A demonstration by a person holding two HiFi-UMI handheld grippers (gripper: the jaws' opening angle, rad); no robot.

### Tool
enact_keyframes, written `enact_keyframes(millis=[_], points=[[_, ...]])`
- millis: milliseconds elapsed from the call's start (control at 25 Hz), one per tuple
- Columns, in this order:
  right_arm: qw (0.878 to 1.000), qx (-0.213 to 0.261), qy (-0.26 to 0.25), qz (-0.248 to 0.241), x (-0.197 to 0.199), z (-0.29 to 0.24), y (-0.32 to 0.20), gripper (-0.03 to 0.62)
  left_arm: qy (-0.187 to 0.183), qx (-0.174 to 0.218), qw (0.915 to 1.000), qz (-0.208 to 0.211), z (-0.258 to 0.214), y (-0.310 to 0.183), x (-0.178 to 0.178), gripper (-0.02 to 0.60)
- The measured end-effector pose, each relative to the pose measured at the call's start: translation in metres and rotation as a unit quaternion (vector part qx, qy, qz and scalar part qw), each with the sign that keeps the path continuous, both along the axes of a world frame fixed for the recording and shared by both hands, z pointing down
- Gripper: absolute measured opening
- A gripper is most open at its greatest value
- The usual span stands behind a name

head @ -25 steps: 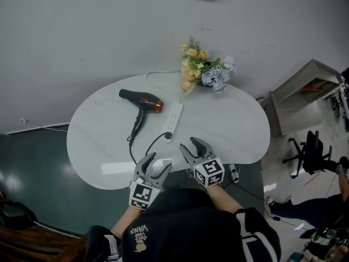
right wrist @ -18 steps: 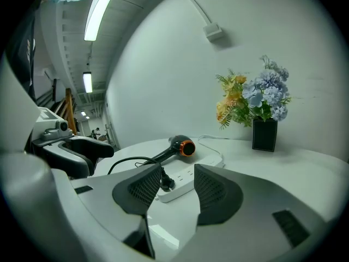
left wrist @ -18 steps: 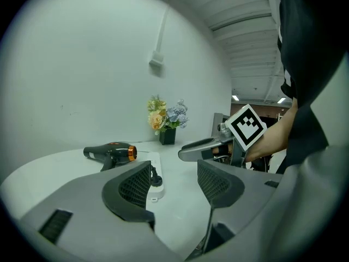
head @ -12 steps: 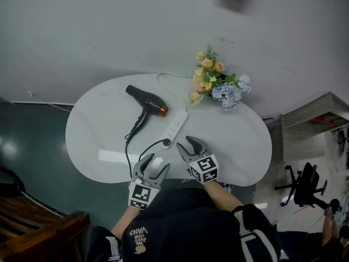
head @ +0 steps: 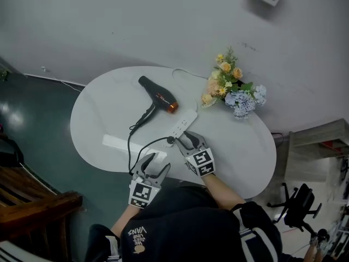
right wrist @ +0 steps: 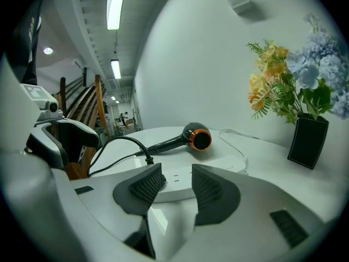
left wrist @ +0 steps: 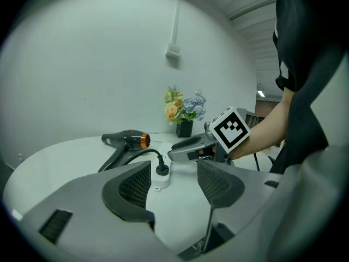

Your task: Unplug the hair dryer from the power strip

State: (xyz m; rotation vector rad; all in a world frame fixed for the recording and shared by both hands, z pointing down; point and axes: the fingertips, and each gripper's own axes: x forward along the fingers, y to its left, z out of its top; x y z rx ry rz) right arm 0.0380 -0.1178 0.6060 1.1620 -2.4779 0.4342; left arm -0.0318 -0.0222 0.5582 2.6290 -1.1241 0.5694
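White table [head: 98,124] is seen to carry the black hair dryer [head: 158,98], which lies on its side with its orange-ringed nozzle turned toward the power strip [head: 184,125]. The dryer's cord [head: 136,146] is looped toward the table's near edge and ends in a black plug [head: 170,140], which is seated in the near end of the strip.

The right gripper [head: 189,141] is held with its jaws moderately apart and nothing is clamped between them. In the right gripper view the power strip [right wrist: 218,165] is seen through the gap just beyond the tips, with the plug [right wrist: 148,158] just left of the left jaw and the hair dryer [right wrist: 191,137] farther back. Whether the tips touch the strip cannot be told.

The left gripper [head: 156,165] is held at the table's near edge, jaws wide and empty. In its view the plug [left wrist: 161,170] is framed between the jaws but well ahead of them, and the right gripper [left wrist: 191,148] is seen reaching in from the right beside it.

A bunch of flowers [head: 234,89] in a dark vase [right wrist: 308,141] is set beyond the strip's far end.
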Motion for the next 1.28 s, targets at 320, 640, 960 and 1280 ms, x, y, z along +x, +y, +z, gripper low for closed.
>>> enact_keyframes(millis=[320,640,960,1280], points=[[0.999,0.015,0.023,-0.027,-0.005,0.016,-0.016,0.149,-0.023,-0.009,0.9991,-0.033,0.011,0.004,-0.008,0.272],[0.998,0.018,0.045,-0.04,0.004,0.028,-0.028,0.091,-0.024,-0.022,0.9978,-0.058,0.019,0.004,-0.01,0.272],[0.997,0.025,0.041,-0.057,0.006,0.03,-0.028,0.067,-0.012,-0.011,0.9978,-0.064,0.031,-0.016,0.016,0.272],[0.998,0.025,0.027,-0.055,0.008,0.03,-0.029,0.067,-0.013,-0.003,0.9979,-0.064,0.047,-0.037,0.027,0.272]])
